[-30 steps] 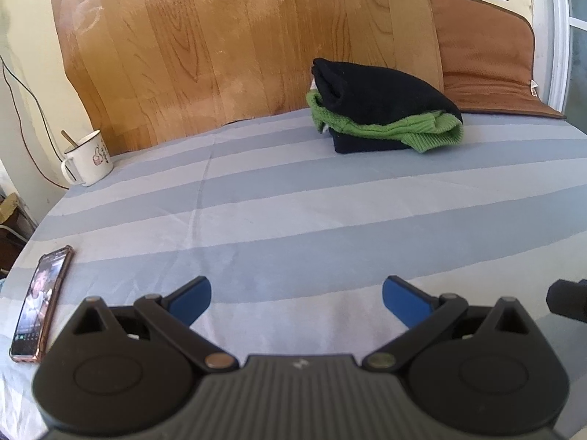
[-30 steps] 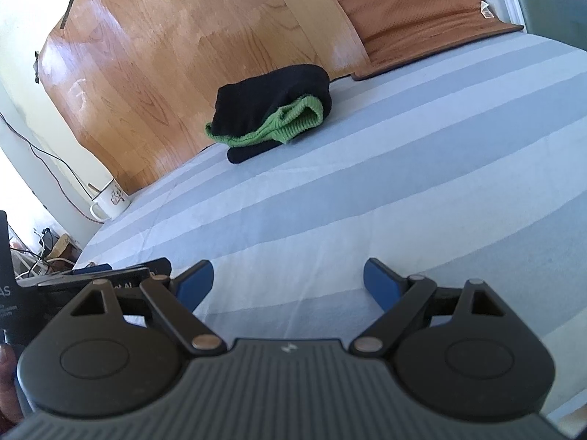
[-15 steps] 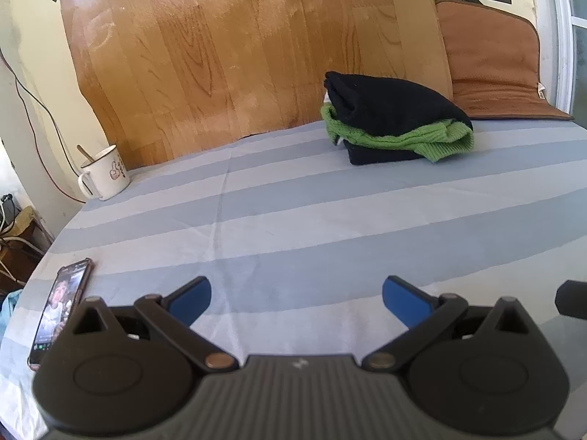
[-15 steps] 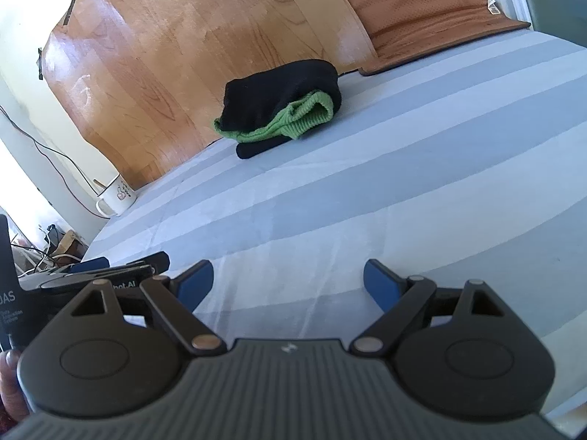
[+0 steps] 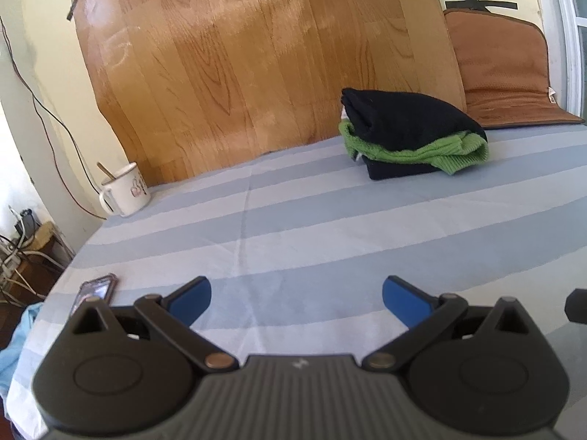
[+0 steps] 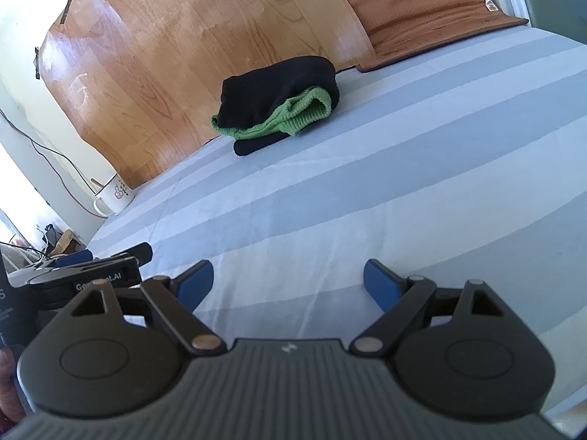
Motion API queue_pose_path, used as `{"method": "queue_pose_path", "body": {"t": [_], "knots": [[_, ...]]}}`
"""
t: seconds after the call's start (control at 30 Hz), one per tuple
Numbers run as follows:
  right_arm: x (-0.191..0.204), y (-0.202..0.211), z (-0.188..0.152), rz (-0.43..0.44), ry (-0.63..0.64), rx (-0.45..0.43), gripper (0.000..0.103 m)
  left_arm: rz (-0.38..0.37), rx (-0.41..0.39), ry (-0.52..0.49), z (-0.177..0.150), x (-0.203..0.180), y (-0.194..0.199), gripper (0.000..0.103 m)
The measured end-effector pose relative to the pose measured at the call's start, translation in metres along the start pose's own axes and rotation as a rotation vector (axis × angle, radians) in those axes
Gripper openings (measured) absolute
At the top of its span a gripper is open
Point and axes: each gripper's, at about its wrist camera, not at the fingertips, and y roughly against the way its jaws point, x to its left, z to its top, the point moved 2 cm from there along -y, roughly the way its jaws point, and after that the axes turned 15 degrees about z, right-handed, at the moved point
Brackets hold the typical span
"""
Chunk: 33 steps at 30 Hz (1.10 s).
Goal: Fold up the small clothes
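A folded stack of small clothes point(image 5: 411, 134), black on top, a green knit in the middle and black below, lies at the far side of the blue-striped cloth; it also shows in the right wrist view point(image 6: 279, 104). My left gripper point(image 5: 296, 295) is open and empty, held low near the cloth's front edge, far from the stack. My right gripper point(image 6: 288, 280) is open and empty too, beside the left one, whose body point(image 6: 84, 271) shows at its left.
A white mug point(image 5: 126, 189) with a spoon stands at the far left corner. A phone point(image 5: 95, 291) lies at the left edge. A wood-pattern board point(image 5: 256, 55) and a brown cushion point(image 5: 502, 69) lean against the back wall. Cables and a pale blue cloth point(image 5: 16, 337) lie off the left edge.
Both grippers have pulled back and tilted up, so the stack looks farther away and more wall shows. The jaws stay open. The clothes have not moved.
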Motion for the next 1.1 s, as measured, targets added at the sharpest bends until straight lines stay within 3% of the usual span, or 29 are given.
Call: {"method": "queue_pose_path", "body": {"t": [0.3, 0.5, 1.1], "knots": [[0.0006, -0.0001, -0.0001, -0.001, 0.0, 0.0, 0.091, 0.058, -0.045, 0.001, 0.0027, 0.005, 0.0031, 0.103], [0.0013, 0.0001, 0.0001, -0.001, 0.0, 0.001, 0.091, 0.049, -0.046, 0.014, 0.0046, 0.0098, 0.0041, 0.103], [0.0035, 0.0, -0.0004, -0.003, -0.001, 0.0, 0.091, 0.013, 0.052, 0.01, -0.0002, 0.0083, -0.0047, 0.103]]}}
